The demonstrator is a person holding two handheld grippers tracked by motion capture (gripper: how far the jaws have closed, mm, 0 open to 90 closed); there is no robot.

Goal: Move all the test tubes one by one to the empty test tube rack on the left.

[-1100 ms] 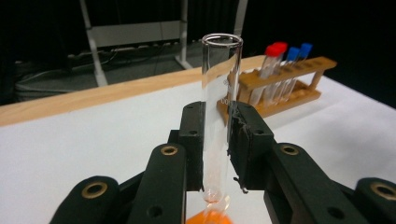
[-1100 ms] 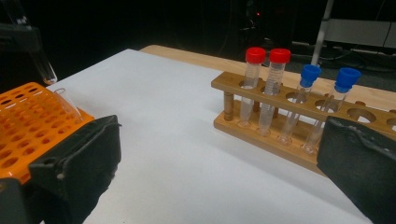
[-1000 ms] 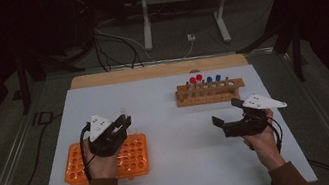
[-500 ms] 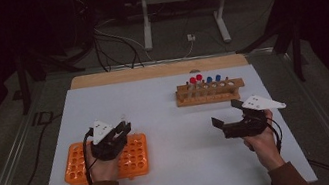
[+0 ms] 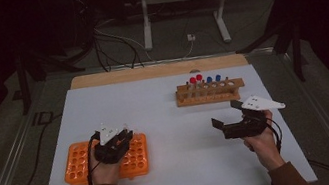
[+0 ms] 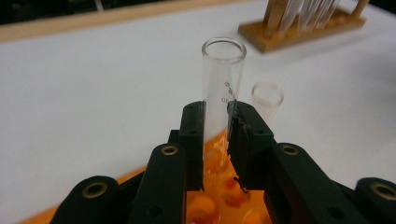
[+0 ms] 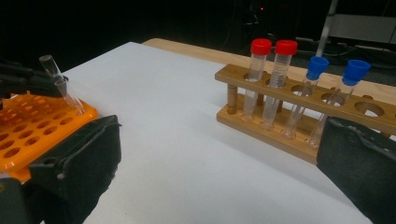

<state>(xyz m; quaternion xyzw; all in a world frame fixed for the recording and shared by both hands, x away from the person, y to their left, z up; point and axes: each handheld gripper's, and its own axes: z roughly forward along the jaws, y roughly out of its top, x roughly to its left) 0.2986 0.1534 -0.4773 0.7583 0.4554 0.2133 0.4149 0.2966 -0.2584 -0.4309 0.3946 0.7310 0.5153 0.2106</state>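
1. Orange tube rack point(image 5: 79, 163) taken as landmark; it lies on the white table point(image 5: 176, 171), at the left of the high view, near the person's edge.
2. Left gripper point(image 5: 120, 139) sits over the orange tube rack's right half, held in the left hand point(image 5: 104, 169). Jaws drawn in tight on an uncapped clear test tube point(image 6: 223, 81); pads press its sides below the rim.
3. Clear test tube stands near upright, its open mouth above the jaw tips, its lower end down among the orange tube rack's holes in the left gripper view. Whether the bottom is seated in a hole I cannot tell.
4. Second clear tube point(image 6: 267, 95), also uncapped, stands just beside the held one, at the orange tube rack's far edge.
5. Right gripper point(image 5: 225, 122) hangs well to the right of the orange tube rack, above bare table, held in the right hand point(image 5: 261, 143). Jaws spread wide, nothing between them.
6. Wooden tube rack point(image 5: 210, 92) stands farther right and farther back than the orange tube rack. It holds two red-capped tubes point(image 7: 260, 70) and two blue-capped tubes point(image 7: 315, 79); some holes at its right end are free.
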